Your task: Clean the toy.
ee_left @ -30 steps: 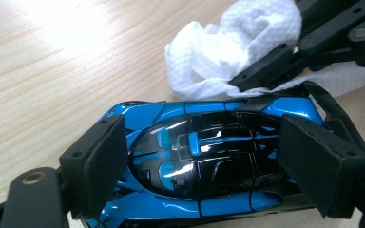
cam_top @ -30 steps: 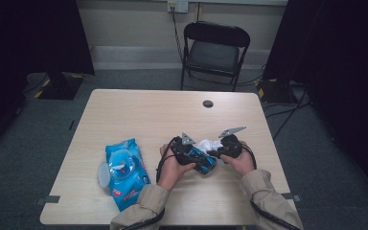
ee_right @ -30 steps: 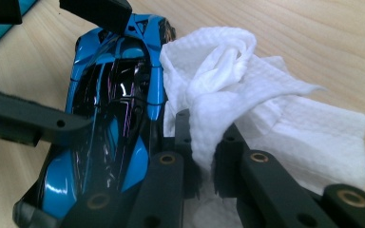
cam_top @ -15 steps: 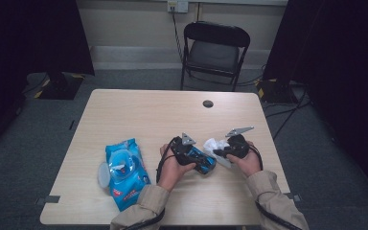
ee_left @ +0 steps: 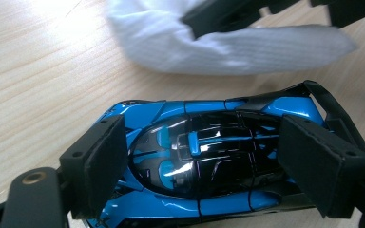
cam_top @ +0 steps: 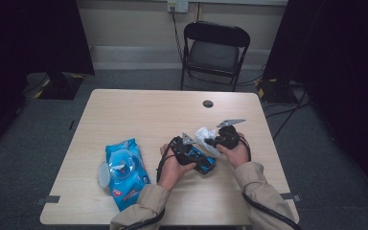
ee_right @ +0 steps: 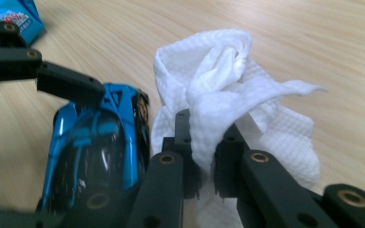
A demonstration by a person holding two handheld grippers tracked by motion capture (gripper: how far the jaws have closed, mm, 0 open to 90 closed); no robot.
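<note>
1. Left gripper [ee_left: 197, 156]: its 2 jaws clamp the blue toy car [ee_left: 209, 156], which rests on the table [cam_top: 139, 115].
2. Right gripper [ee_right: 204, 156]: jaws pinch a white wipe [ee_right: 228, 95] just beside the car.
3. Wipes pack [cam_top: 123, 172]: lies well to the left.

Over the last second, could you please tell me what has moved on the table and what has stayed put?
The right claw, shut on the white wipe, has drawn back a little to the right, off the blue toy car. Nothing was taken hold of or let go. The left claw stays clamped on the car in the same spot, and the blue wipes pack has not shifted.
</note>
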